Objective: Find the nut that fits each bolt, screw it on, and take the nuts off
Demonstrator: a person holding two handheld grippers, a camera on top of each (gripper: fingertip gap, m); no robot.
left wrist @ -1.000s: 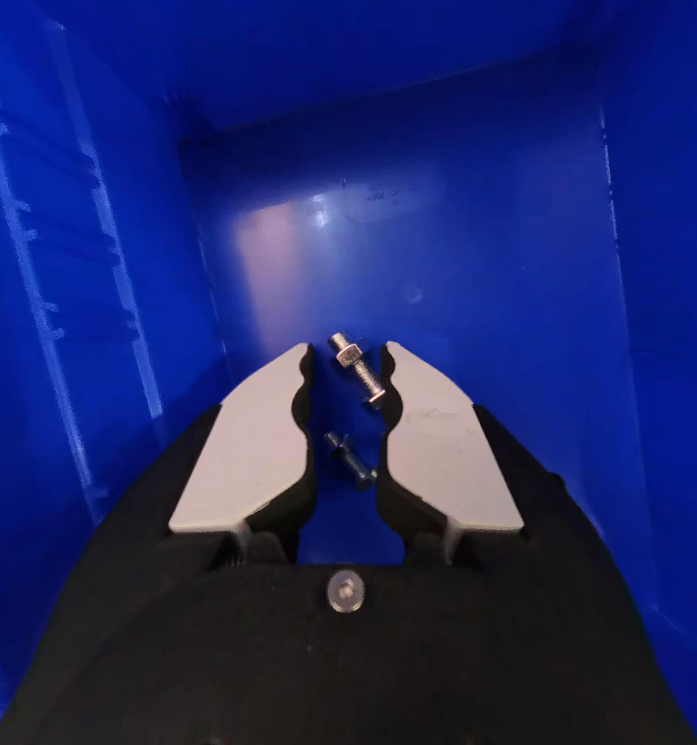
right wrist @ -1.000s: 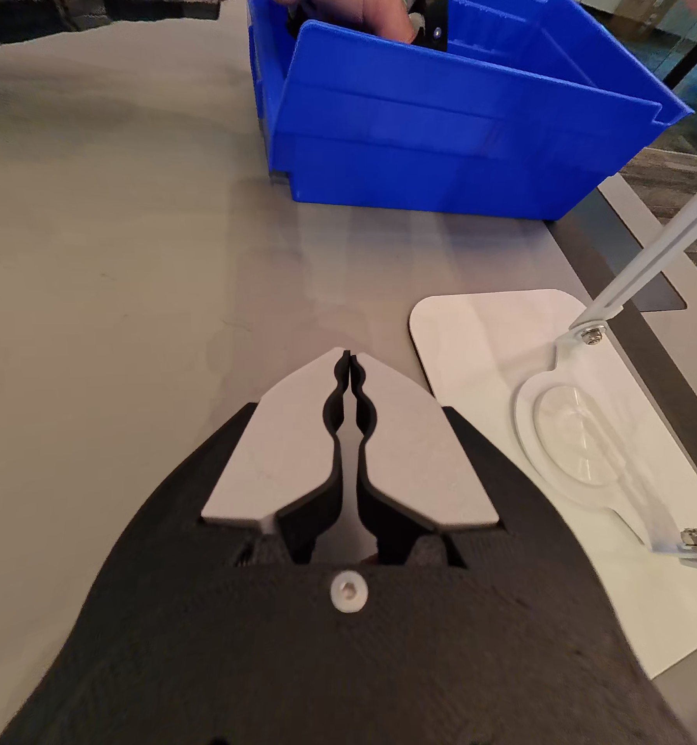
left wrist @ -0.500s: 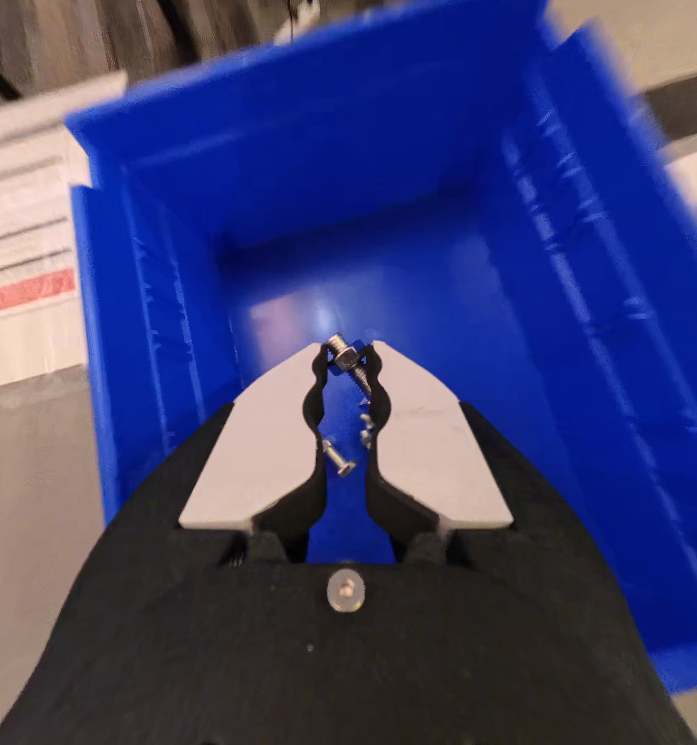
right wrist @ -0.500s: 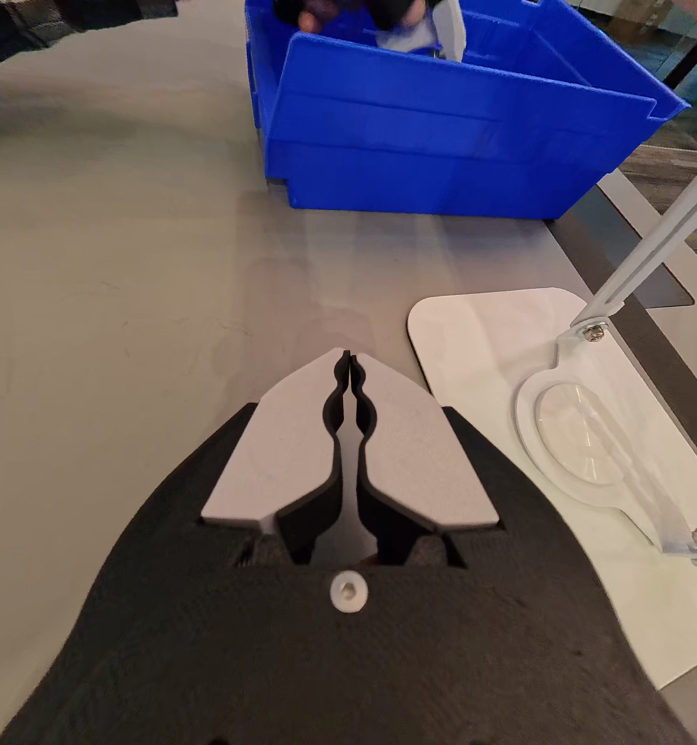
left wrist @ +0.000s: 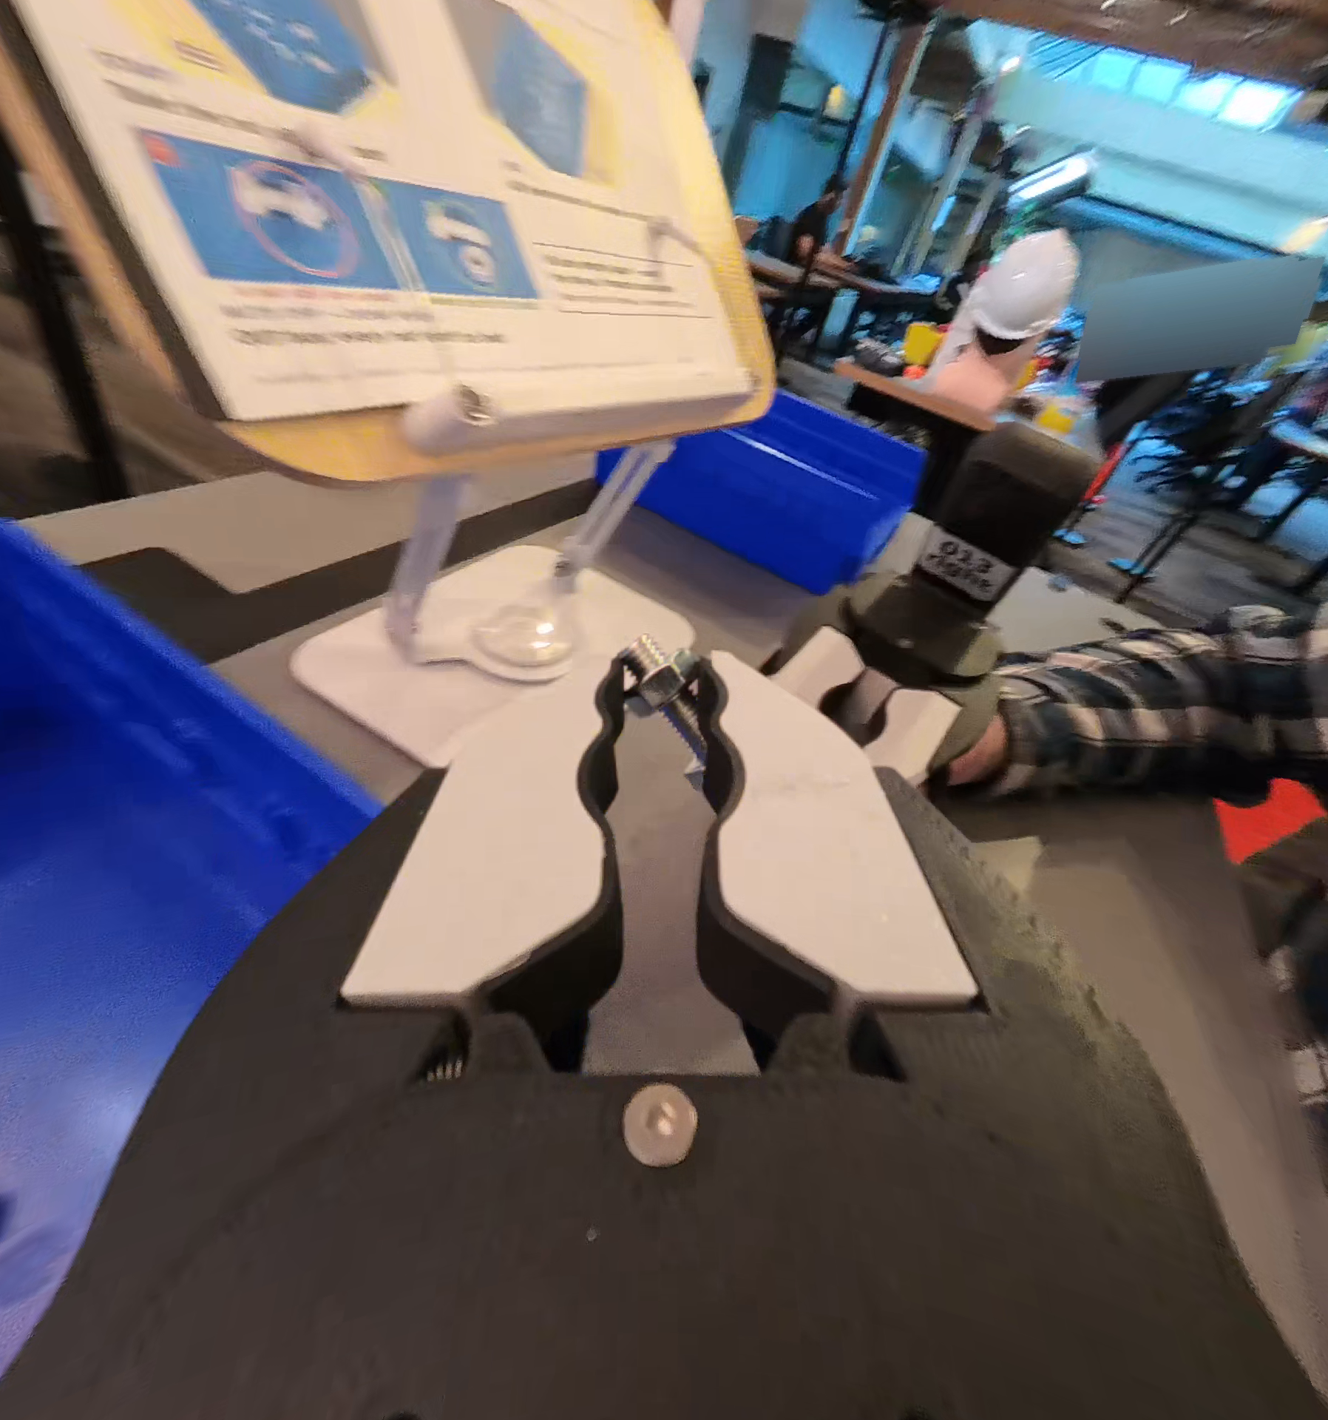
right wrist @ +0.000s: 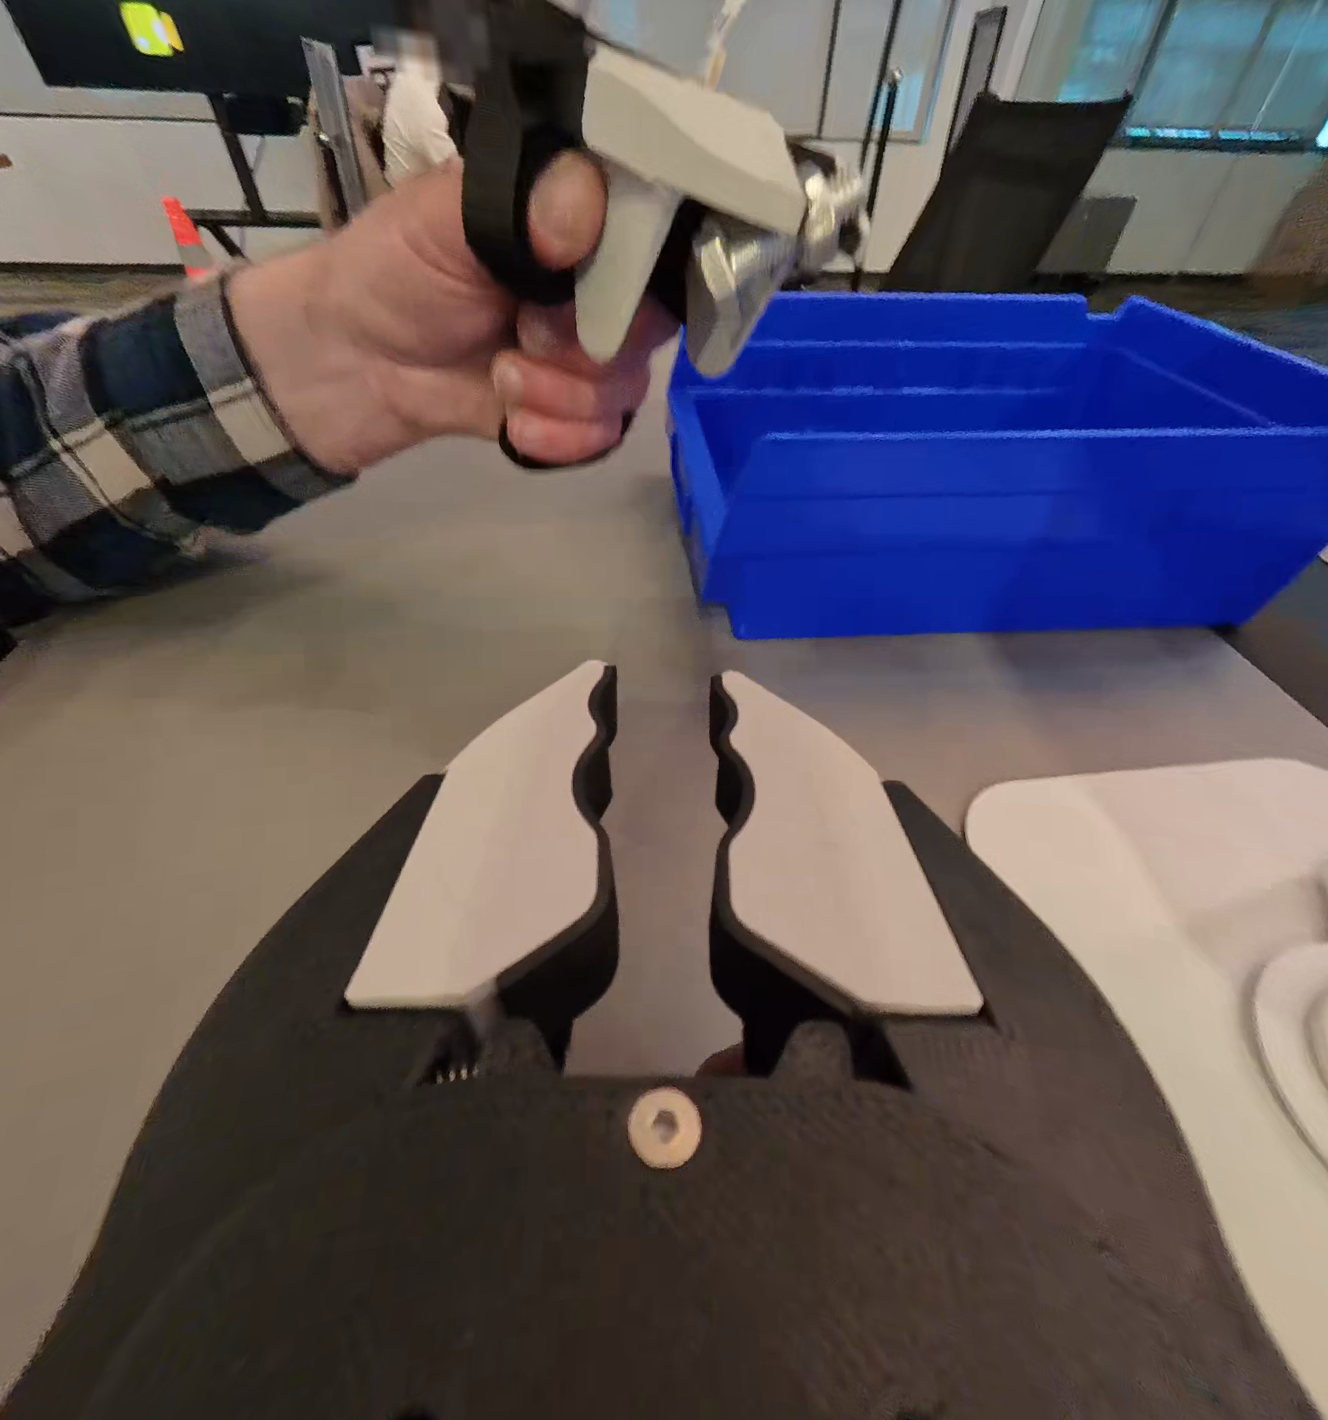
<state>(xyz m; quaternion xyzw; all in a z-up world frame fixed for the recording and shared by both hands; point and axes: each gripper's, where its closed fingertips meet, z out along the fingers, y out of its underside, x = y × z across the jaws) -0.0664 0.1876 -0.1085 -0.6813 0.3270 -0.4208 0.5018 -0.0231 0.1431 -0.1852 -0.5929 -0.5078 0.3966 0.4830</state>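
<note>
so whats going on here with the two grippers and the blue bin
A person holds a gripper in each hand. The left gripper is closed on a silver bolt with a nut on it, lifted above the grey table beside the blue bin. The right gripper is open and empty.

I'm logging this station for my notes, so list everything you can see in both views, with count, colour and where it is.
bolt with nut: one, silver, clamped at the left claw's tips, nut threaded near the far end.
blue bins: two; one on the grey table by the right claw, also at the left wrist view's left edge; another behind the stand.
instruction board: one, yellow-edged, tilted on a stand.
stand base: one, white plate with clear legs, on the table.
grey table: one, under everything.
orange cone: one, far background.
plaid sleeves: two, blue and white.
hands: two, each gripping a claw handle.
left claw: shut on the bolt.
right claw: open, nothing between its fingers.
</note>
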